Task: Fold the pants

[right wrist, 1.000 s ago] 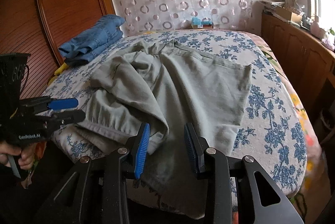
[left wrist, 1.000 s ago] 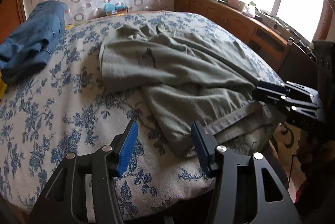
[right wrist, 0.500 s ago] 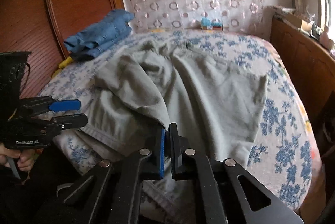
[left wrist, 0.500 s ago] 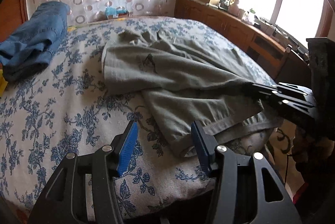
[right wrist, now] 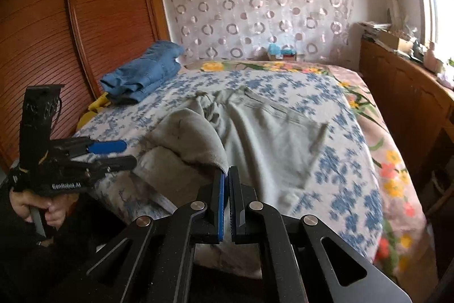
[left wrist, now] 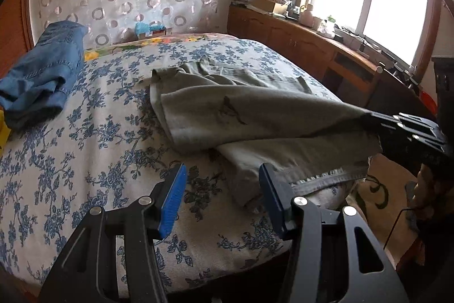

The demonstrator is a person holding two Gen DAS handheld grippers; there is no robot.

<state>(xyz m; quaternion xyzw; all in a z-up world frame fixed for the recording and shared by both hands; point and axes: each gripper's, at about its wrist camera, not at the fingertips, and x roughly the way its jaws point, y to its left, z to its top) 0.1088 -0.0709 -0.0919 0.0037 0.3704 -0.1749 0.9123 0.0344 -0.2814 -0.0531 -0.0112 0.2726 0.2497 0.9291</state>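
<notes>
A: Left wrist view first. Where are the pants?

B: The grey-green cotton pants [left wrist: 255, 116] lie across the bed with the blue-flowered cover [left wrist: 85, 161], waistband toward twelve o'clock, leg ends toward the near edge. One leg is lifted and drawn taut toward three o'clock – I'd judge so it can be laid over the other leg as the first fold.

A: And the left hand-held gripper [left wrist: 224, 195]?

B: Jaws apart, about halfway, holding nothing. The hem of the lower leg sits just beyond its right blue pad; the pads touch no cloth. At three o'clock the right hand-held gripper [left wrist: 397, 124] has the raised leg's end in its tips.

A: Right wrist view?

B: The right hand-held gripper [right wrist: 227, 189] is clamped together on a thin fold of the pant leg, which rises from the pads toward eleven o'clock. At nine o'clock the left one [right wrist: 113, 154] hovers off the bed edge, jaws parted, a hand [right wrist: 42, 209] on its grip. Folded blue denim jeans [right wrist: 142, 73] sit at ten o'clock – well apart from the work.
</notes>
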